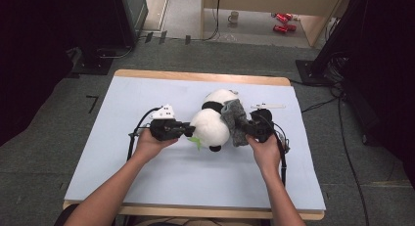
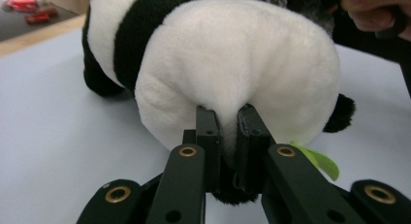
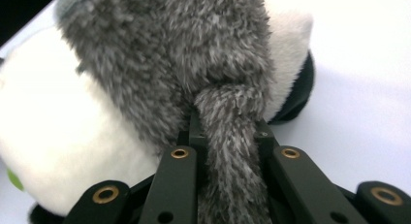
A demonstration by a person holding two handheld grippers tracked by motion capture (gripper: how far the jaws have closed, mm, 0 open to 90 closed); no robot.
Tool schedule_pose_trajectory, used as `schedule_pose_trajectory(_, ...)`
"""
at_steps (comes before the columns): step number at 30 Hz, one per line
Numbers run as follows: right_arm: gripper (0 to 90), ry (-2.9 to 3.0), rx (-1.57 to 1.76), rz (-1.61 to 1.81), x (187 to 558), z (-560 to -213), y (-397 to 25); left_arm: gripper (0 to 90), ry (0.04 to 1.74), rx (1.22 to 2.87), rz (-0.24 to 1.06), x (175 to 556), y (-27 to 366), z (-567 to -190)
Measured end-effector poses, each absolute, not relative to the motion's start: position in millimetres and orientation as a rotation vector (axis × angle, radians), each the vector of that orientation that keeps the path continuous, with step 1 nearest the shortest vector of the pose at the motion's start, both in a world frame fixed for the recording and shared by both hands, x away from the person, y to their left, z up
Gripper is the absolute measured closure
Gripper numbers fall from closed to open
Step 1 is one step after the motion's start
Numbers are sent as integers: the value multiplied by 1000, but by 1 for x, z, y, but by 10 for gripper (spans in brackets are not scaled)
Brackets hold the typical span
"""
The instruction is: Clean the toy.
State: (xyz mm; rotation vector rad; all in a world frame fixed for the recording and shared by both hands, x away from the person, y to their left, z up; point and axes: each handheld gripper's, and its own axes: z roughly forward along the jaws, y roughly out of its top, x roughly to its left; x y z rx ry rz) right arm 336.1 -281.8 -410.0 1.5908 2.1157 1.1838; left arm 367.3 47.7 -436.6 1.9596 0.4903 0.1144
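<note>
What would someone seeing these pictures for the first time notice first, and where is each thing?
A plush panda lies near the middle of the pale blue table, held from both sides. The left gripper pinches a fold of its white plush between its jaws. The right gripper is shut on a grey furry cloth draped over the panda's right side.

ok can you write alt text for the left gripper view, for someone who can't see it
Close up, the left gripper has its two black jaws shut on a pinch of white plush on a panda toy, which lies on a pale blue table cover. A green tag pokes out by the right jaw.
</note>
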Motion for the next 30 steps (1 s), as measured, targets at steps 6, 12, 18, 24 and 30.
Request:
schedule_pose_trajectory(6,788,2111,1558,1208,339,-404,-274,832,543,1966,135,366,63,-436)
schedule_pose_trajectory(12,788,2112,1502,1266,330,-385,-262,827,545,2013,74,365,56,-450)
schedule_pose_trajectory(18,788,2183,1426,1279,321,-379,-237,817,534,2033,66,361,51,-454)
schedule_pose_trajectory(24,789,2251,1371,1318,309,-376,-214,809,563,2035,61,361,51,-453)
schedule_pose_trajectory(30,791,2324,1346,1278,302,-390,-192,807,600,2024,34,361,51,-453)
